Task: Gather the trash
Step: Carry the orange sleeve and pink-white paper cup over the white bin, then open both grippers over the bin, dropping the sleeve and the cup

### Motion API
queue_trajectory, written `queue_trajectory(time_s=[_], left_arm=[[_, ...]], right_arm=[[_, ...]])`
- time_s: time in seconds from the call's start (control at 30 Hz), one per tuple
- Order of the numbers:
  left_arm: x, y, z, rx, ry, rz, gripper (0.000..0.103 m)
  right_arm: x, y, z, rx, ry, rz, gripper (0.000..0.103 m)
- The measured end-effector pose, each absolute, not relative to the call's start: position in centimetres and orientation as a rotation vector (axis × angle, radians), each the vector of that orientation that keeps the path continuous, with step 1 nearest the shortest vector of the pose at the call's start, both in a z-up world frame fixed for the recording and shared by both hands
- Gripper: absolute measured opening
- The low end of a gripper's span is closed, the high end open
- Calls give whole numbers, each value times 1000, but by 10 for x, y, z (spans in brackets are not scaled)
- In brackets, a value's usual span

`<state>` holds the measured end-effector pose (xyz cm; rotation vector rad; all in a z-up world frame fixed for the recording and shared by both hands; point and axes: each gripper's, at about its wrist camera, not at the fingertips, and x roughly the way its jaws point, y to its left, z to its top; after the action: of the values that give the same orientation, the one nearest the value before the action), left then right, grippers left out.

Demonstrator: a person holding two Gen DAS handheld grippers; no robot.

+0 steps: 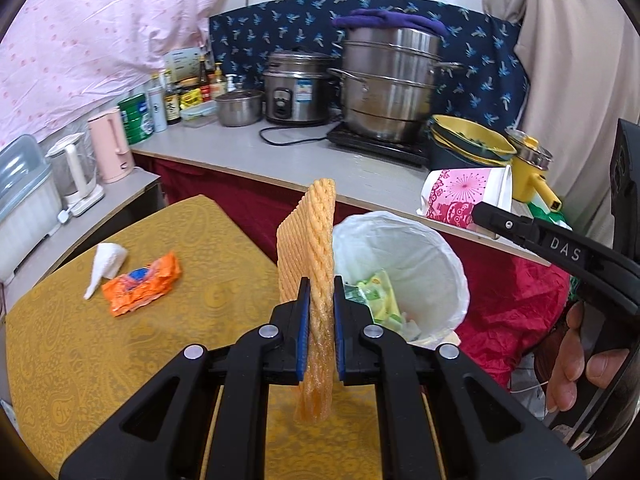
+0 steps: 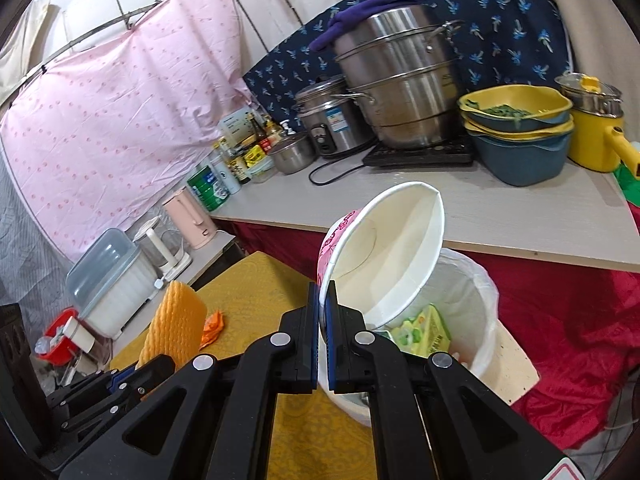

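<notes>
Left gripper: fingers clamped on an orange foam net sleeve, held upright, just left of the bin mouth. Soft, very light, springy; it compresses between the pads and likely needs only a light pinch anywhere along its length.

Right gripper: fingers closed on the rim of a pink-printed paper cup, tilted mouth-up over the bin. Light, thin-walled, crushable; the rim is the stiffest place to hold.

Bin: white-lined, just beyond both grippers, off the right edge of the yellow-clothed counter; green-and-yellow packaging already inside.

Still on that counter, left and farther: an orange wrapper, crinkly and probably slick, best taken at a raised fold; touching it, a crumpled white tissue, limp and weightless.

Far: kitchen worktop with steel steamer pot.
</notes>
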<state>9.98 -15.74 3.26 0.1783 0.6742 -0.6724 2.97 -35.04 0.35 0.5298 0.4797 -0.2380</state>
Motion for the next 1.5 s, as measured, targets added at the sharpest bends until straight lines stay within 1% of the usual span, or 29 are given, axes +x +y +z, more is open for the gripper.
queue_trajectory(time_s=[0.6, 1.1, 1.33, 1.4, 1.43, 1.47, 1.5], left_arm=[[93, -229, 3, 251, 737, -738, 10], [114, -276, -24, 280, 808, -758, 10], [132, -286, -36, 251, 853, -760, 11], [138, -288, -38, 234, 869, -763, 14], [142, -289, -38, 219, 878, -763, 22], [145, -289, -37, 206, 881, -760, 32], [149, -288, -36, 183, 881, -759, 37]], right_arm=[[2, -395, -36, 601, 504, -302, 4], [10, -418, -63, 642, 538, -324, 4], [19, -422, -77, 652, 560, -326, 4], [22, -422, -79, 653, 567, -325, 4], [24, -424, -80, 654, 570, -322, 4], [26, -424, -81, 654, 573, -320, 4], [28, -423, -82, 652, 577, -317, 4]])
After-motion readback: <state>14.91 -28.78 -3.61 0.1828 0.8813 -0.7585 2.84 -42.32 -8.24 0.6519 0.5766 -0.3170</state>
